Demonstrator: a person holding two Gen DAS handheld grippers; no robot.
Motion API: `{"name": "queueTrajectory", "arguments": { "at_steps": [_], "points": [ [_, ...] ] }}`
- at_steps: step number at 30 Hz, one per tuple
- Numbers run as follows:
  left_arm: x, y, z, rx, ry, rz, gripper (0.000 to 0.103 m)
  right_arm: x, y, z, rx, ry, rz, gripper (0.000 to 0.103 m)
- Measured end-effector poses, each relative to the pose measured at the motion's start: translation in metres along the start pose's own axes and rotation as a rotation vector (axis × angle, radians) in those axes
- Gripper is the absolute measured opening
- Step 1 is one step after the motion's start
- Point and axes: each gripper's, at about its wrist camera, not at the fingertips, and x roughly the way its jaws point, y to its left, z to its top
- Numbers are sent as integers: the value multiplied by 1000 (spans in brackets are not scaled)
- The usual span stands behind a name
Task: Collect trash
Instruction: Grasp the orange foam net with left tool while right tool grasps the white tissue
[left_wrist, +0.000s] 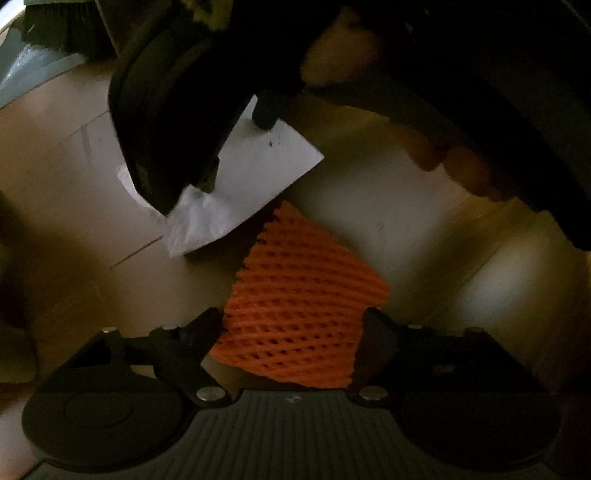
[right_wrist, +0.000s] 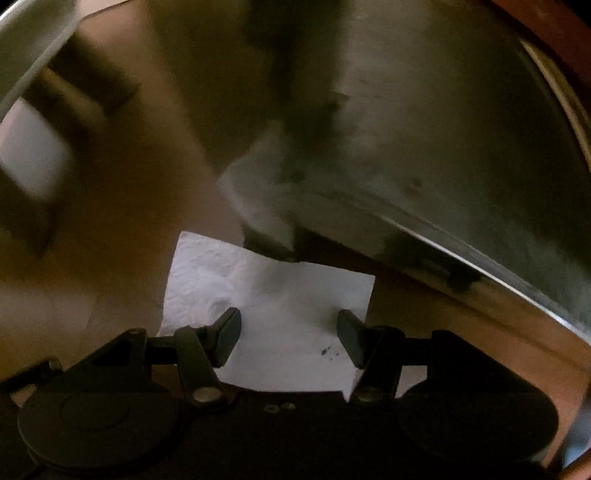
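Two pieces of trash show in the left wrist view: an orange foam net (left_wrist: 295, 306) and a white paper napkin (left_wrist: 236, 192), lying touching on the tan floor (left_wrist: 66, 177). The left gripper (left_wrist: 291, 332) has its jaws set wide, one against each side of the net, though whether they actually squeeze it I cannot tell. Beyond it the right gripper (left_wrist: 192, 177) reaches down onto the napkin, its dark body covering the sheet's near corner.

From the right wrist view, the right gripper (right_wrist: 288, 332) stands open with the flat napkin (right_wrist: 273, 295) spread beneath and between its fingers, not pinched. A grey metal bin (right_wrist: 461, 147) sits just beyond the napkin's far edge. Blur hides the rest.
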Motion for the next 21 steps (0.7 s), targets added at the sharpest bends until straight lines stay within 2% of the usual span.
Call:
{"name": "queueTrajectory", "arguments": {
  "at_steps": [3, 5, 7, 8, 9, 10, 11, 15, 21],
  "points": [
    [0, 0, -1, -3, -4, -3, 81, 0, -2, -1, 8, 2, 9, 57],
    [0, 0, 2, -9, -7, 0, 76, -1, -2, -1, 4, 10, 6, 55],
    [-4, -1, 1, -15, -15, -12, 61, -1, -4, 1, 17, 15, 7, 50],
    [-5, -3, 0, -17, -17, -21, 56, 2, 0, 1, 17, 14, 6, 44],
    [-6, -4, 0, -19, -16, -31, 45, 0, -1, -1, 15, 7, 8, 18],
    [-8, -6, -1, -26, -14, -48, 40, 0, -4, 4, 12, 3, 15, 5],
    [-9, -7, -1, -37, -11, -61, 33, 0, -4, 3, 14, 14, 24, 5],
    [-13, -7, -1, -65, -3, -74, 25, -1, -8, -2, 23, 43, 73, 4],
    [-45, 12, -9, -134, -20, -91, 25, -42, -20, -21, 22, 38, 118, 4]
  ]
}}
